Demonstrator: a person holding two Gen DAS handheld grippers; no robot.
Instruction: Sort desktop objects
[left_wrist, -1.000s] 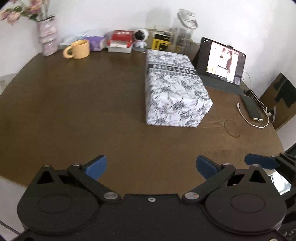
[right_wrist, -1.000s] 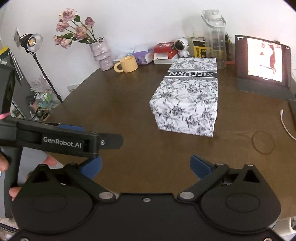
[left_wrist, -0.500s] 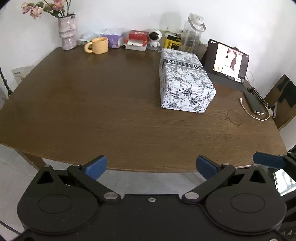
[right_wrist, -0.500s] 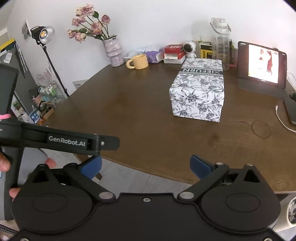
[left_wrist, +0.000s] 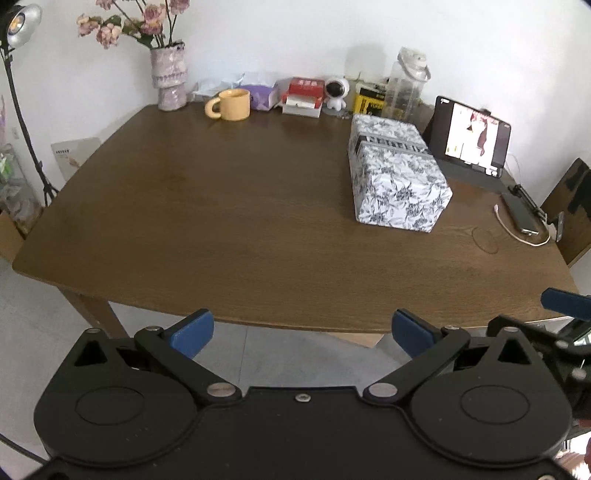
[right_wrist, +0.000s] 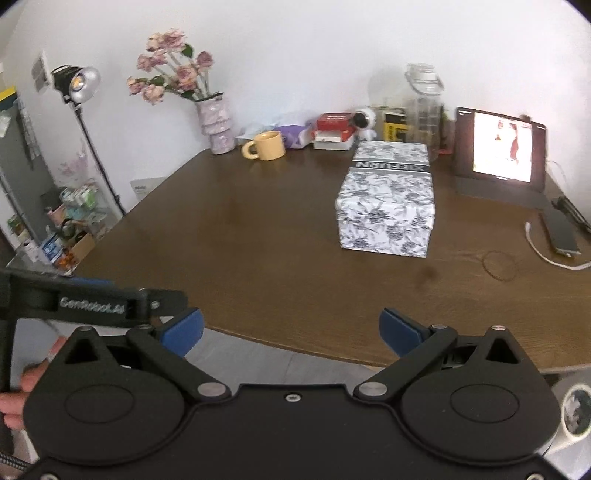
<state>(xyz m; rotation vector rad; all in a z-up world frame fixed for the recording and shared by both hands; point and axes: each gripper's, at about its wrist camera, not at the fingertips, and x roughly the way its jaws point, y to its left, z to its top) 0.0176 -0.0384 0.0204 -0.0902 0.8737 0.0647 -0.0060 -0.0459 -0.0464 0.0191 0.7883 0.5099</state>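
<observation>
Both grippers hang off the near edge of the brown table (left_wrist: 229, 221), short of everything on it. The left gripper (left_wrist: 301, 332) has its 2 blue fingers (left_wrist: 192, 332) spread wide with nothing between them, and the right gripper (right_wrist: 291, 330) is the same, its blue pads (right_wrist: 400, 332) far apart and empty.

Taking the floral box (right_wrist: 388, 206) as the landmark: it lies flat on the table's right half, a grey band printed XIEFURN across its top. Just behind it, against the wall, stands a clear water bottle (right_wrist: 424, 110) with a yellow-and-black carton (right_wrist: 394, 127) beside it. Behind the box and to its left sit a small white robot figure (right_wrist: 365, 120), a red-and-white stack of small boxes (right_wrist: 334, 131), a purple tissue pack (right_wrist: 293, 134) and a yellow mug (right_wrist: 267, 146), handle turned away from the box. Farther left along the wall is a pink vase (right_wrist: 218, 125) of dried roses. Right of the box a tablet (right_wrist: 500, 149) stands lit on its folded cover; nearer the front on that side lie a dark phone (right_wrist: 561, 232) with a white cable (right_wrist: 554, 260), and a thin hair-tie ring (right_wrist: 498, 266) close to the box's front right corner
</observation>
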